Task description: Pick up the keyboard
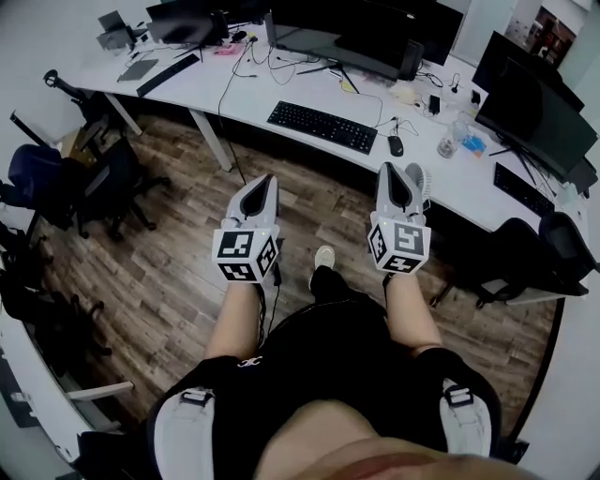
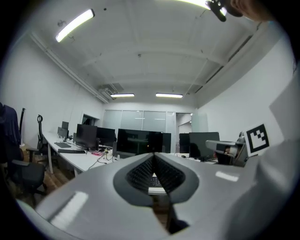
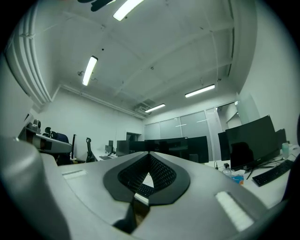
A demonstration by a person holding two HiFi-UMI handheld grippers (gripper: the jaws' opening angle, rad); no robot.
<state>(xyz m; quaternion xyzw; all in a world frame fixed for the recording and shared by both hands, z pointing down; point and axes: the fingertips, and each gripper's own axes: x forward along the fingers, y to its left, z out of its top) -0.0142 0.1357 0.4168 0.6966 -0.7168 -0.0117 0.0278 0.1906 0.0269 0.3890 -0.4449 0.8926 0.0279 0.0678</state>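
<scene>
The black keyboard (image 1: 322, 126) lies flat on the long white desk (image 1: 234, 89), in front of the monitors. Both grippers hang over the wooden floor, short of the desk's near edge and pointing at it. My left gripper (image 1: 265, 180) is shut and holds nothing; it aims at the keyboard's left end. My right gripper (image 1: 394, 171) is shut and empty too, below the keyboard's right end. In the left gripper view the jaws (image 2: 153, 155) meet at the tip, and a strip of keyboard (image 2: 156, 180) shows below them. The right gripper view shows its own jaws (image 3: 149, 154) together over a piece of keyboard (image 3: 144, 189).
A mouse (image 1: 396, 145) sits right of the keyboard, with cables and a bottle (image 1: 448, 142) nearby. Dark monitors (image 1: 347, 28) line the back of the desk. Office chairs stand at the left (image 1: 56, 183) and right (image 1: 553, 248). A second keyboard (image 1: 520, 187) lies further right.
</scene>
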